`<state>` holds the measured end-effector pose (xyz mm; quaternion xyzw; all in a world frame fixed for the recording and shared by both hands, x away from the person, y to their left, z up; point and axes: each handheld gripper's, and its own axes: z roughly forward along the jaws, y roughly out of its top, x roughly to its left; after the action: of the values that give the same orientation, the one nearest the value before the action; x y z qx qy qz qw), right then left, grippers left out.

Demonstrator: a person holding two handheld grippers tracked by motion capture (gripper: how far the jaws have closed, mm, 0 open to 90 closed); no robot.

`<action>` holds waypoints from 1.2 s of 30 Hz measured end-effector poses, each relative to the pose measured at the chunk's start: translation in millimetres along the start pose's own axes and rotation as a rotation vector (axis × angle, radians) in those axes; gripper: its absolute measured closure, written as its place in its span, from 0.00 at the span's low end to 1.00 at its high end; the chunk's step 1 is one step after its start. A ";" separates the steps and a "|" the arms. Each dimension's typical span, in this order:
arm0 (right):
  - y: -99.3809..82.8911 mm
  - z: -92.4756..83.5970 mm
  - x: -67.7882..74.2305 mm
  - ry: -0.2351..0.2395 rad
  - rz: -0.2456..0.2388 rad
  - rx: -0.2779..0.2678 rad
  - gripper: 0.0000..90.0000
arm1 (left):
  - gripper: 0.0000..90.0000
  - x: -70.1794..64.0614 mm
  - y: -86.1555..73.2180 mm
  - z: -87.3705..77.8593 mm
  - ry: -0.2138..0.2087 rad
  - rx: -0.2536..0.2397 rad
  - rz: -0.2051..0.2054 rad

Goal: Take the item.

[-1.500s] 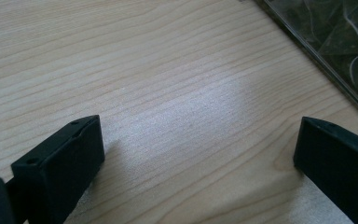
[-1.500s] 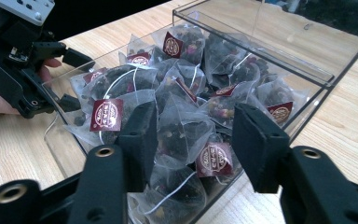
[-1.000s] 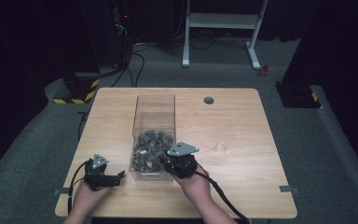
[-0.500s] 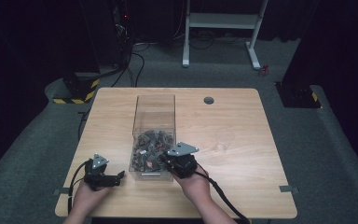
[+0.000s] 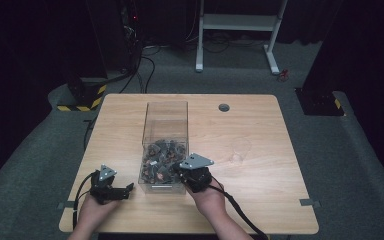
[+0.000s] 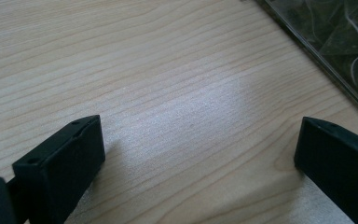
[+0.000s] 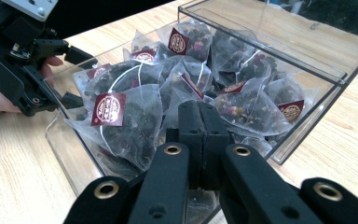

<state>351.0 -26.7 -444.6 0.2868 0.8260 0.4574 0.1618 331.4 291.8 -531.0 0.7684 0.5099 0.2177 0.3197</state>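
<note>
Tea bags (image 7: 135,116), pyramid-shaped with dark red tags, filled the near end of the clear plastic box (image 5: 165,112) that stood lengthwise in the middle of the wooden table (image 5: 260,135). My right gripper (image 7: 199,116) was inside that near end, among the bags, and its jaws had just been closing until they met; from the right gripper view I could not tell whether a fold of bag or a string was pinched between them, since the pads looked pressed flat together with the bags lying just beyond and to either side of the tips. From above, my right gripper (image 5: 182,174) sat over the box's near right corner. My left gripper (image 5: 128,189) rested on the table just beside the box's near left corner, apart from it, its jaws spread wide over bare wood with nothing between them, the box wall (image 6: 335,60) passing ahead of it on the right.
</note>
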 end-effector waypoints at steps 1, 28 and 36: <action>0.5 -0.6 0.0 0.000 -0.001 -0.002 1.00 | 0.02 0.0 0.0 0.0 0.000 0.000 0.000; 23.9 -26.8 -6.0 -0.014 0.015 -0.141 1.00 | 0.02 -0.4 0.4 0.3 0.001 0.002 0.000; 30.4 -38.2 -14.0 -0.036 0.027 -0.183 1.00 | 0.02 -0.4 0.4 0.3 0.001 0.002 0.001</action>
<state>351.6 -48.1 -398.5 0.2900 0.7738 0.5279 0.1960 331.7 291.3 -530.9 0.7688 0.5099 0.2178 0.3187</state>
